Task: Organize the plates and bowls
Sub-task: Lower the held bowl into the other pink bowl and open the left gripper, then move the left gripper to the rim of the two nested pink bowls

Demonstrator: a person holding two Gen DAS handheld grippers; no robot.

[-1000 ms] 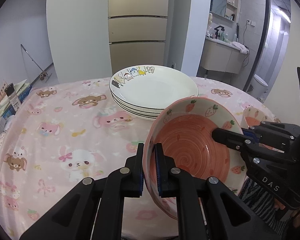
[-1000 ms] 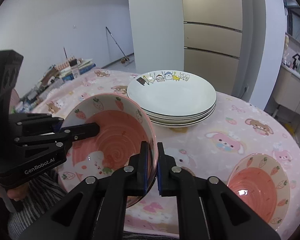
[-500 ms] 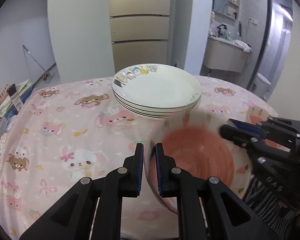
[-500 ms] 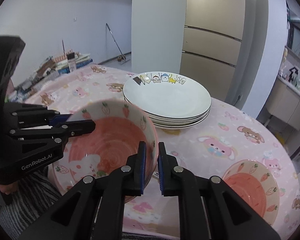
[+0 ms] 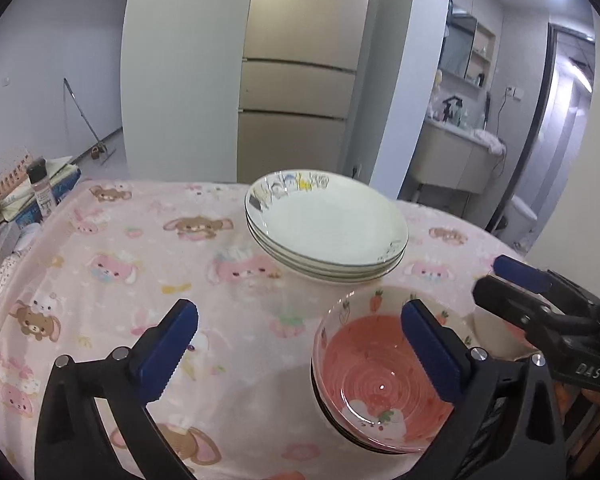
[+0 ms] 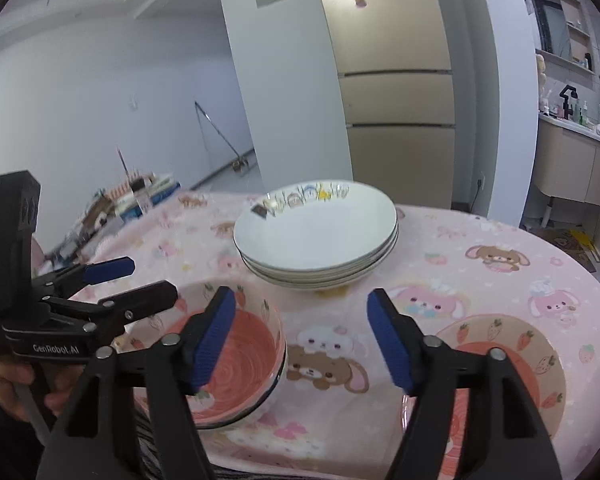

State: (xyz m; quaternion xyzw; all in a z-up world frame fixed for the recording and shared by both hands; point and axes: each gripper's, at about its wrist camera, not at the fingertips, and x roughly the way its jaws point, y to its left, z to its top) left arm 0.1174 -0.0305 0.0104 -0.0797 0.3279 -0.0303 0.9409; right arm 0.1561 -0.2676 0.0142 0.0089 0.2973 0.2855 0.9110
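The left hand-held gripper (image 5: 300, 344) hung with jaws wide apart, holding nothing, left of the pink bowl stack (image 5: 380, 384), which sat on the table (image 5: 120, 260) just in front of the white plates (image 5: 326, 230). The right hand-held gripper (image 6: 300, 340) gaped likewise, apparently freed for the lone bowl (image 6: 500, 352) right of the stack.

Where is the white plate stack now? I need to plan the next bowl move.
The white plate stack sits mid-table on the pink cloth, just beyond the pink bowl; in the right wrist view it is centred, behind both bowls.
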